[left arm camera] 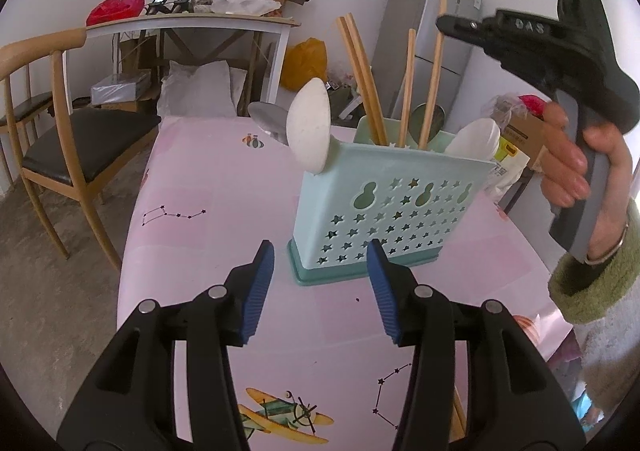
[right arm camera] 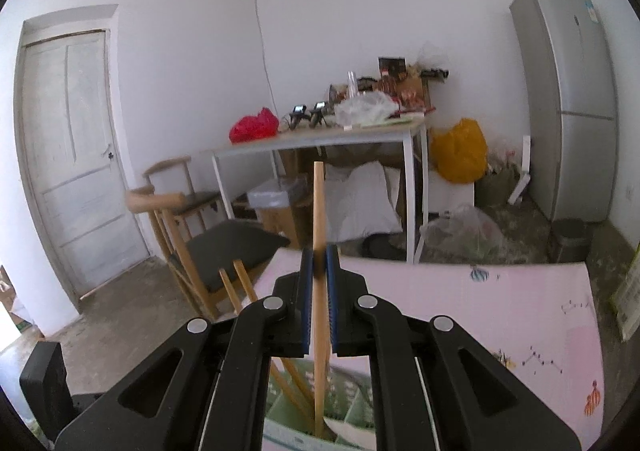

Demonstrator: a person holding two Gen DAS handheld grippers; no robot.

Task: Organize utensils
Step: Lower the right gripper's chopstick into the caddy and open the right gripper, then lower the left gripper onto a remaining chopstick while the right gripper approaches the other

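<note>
the right gripper [right arm camera: 319,271] is clamping a single chopstick [right arm camera: 319,211] upright over the utensil holder [left arm camera: 384,207], which is standing on the pink table [left arm camera: 200,235]. the left gripper [left arm camera: 320,271] is waiting near the holder's base, jaws apart and empty. four chopsticks and several spoons [left arm camera: 310,127] are already sitting inside. judgement: sorting is looking well advanced, with this chopstick not yet released.

Your left gripper [left arm camera: 320,287] hangs open just short of the star-punched utensil caddy [left arm camera: 390,211]. At two o'clock your right gripper [left arm camera: 444,25] pinches a chopstick [left arm camera: 436,67] standing in the caddy.
</note>
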